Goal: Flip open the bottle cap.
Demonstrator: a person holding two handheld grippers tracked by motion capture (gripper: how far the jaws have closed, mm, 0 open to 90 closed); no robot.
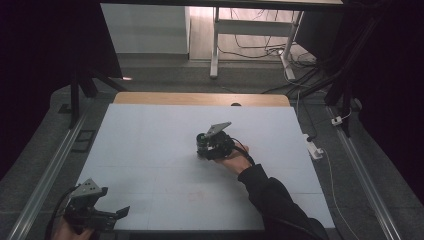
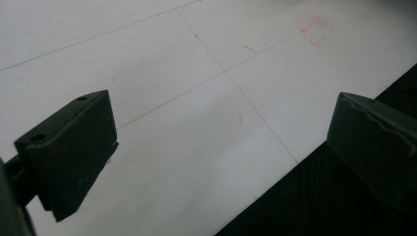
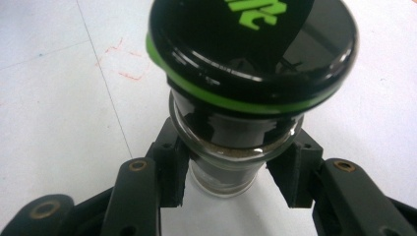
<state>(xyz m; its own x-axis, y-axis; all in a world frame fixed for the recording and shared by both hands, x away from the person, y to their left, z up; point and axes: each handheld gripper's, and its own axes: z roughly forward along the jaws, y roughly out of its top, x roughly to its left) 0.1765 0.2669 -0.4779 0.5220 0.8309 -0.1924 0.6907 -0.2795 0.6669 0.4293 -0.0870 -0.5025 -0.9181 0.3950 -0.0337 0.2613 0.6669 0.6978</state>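
A small glass jar (image 3: 223,172) with a black lid (image 3: 255,49) ringed in green and printed with green letters stands on the white mat (image 1: 150,150). My right gripper (image 3: 231,177) is shut on the jar's glass body just under the lid, one pad on each side. In the high view the jar (image 1: 201,141) sits near the mat's middle, with the right gripper (image 1: 207,145) reaching it from the right. My left gripper (image 1: 115,201) rests at the mat's near left corner. It (image 2: 221,142) is open, with bare mat between its jaws.
Faint red pen marks (image 2: 317,34) lie on the mat, and another red mark (image 3: 123,64) sits left of the jar. A wooden table edge (image 1: 200,98) runs along the far side. A white power strip (image 1: 315,149) and cables lie off to the right.
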